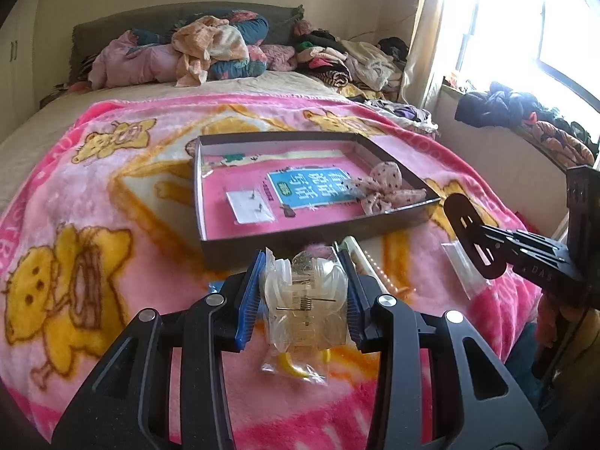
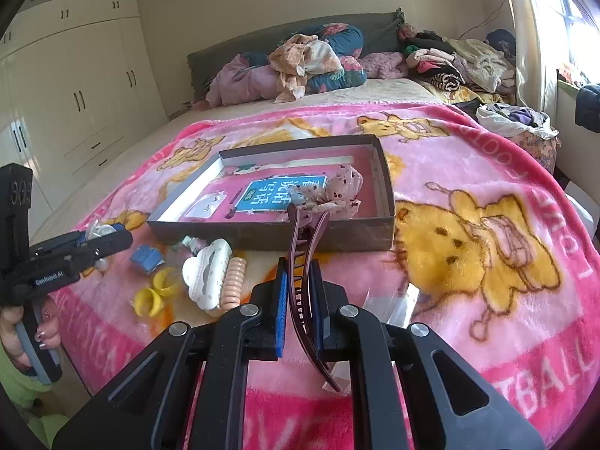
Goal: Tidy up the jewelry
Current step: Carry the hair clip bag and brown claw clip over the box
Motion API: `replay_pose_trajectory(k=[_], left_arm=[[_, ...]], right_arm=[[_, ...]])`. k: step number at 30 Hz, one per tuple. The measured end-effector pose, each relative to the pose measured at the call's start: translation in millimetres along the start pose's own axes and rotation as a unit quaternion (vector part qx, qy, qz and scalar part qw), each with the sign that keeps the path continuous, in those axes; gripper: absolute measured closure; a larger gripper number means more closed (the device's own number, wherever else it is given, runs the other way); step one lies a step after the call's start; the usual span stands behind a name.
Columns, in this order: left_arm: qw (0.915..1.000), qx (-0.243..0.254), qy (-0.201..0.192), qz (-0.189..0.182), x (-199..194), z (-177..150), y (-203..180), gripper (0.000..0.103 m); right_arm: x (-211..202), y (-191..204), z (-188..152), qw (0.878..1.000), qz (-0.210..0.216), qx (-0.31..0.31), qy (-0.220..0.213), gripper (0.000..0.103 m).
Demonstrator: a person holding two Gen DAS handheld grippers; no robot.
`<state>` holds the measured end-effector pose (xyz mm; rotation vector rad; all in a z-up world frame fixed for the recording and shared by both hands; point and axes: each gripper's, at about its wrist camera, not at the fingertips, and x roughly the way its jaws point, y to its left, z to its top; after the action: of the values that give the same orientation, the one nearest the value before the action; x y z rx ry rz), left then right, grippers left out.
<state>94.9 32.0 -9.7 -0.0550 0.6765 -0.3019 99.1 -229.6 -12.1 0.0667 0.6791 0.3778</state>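
Note:
My left gripper (image 1: 304,292) is shut on a clear hair claw clip in a plastic bag (image 1: 304,300), held above the pink blanket just before the shallow box (image 1: 315,230). My right gripper (image 2: 300,300) is shut on a dark red hair clip (image 2: 305,262), its tip near the box's front wall (image 2: 270,236). That clip also shows in the left wrist view (image 1: 474,236). In the box lie a polka-dot bow scrunchie (image 1: 386,187), an earring card (image 1: 250,206) and a blue label (image 1: 315,187).
On the blanket left of my right gripper lie a white cloud clip (image 2: 206,273), a peach spiral hair tie (image 2: 233,281), yellow rings (image 2: 157,292) and a blue item (image 2: 146,257). An empty clear bag (image 2: 390,300) lies to the right. Clothes pile at the bed's head.

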Motion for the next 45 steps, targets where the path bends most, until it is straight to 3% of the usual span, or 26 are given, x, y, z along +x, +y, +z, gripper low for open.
replay_pose_trajectory(k=[13, 23, 45], left_arm=[[0.9999, 0.001, -0.007, 0.015, 23.3, 25.7, 11.5, 0.073], [1.0, -0.003, -0.005, -0.001, 53.5, 48.5, 5.2, 0.073], [0.9993, 0.008, 0.033, -0.015, 122.5, 80.2, -20.8, 0.073]], right_arm=[[12.8, -1.6, 24.4, 1.0, 0.001, -0.001, -0.007, 0.092], [28.0, -11.8, 42.3, 1.0, -0.011, 0.002, -0.006, 0.092], [67.3, -33.1, 78.1, 1.0, -0.028, 0.011, -0.006, 0.092]])
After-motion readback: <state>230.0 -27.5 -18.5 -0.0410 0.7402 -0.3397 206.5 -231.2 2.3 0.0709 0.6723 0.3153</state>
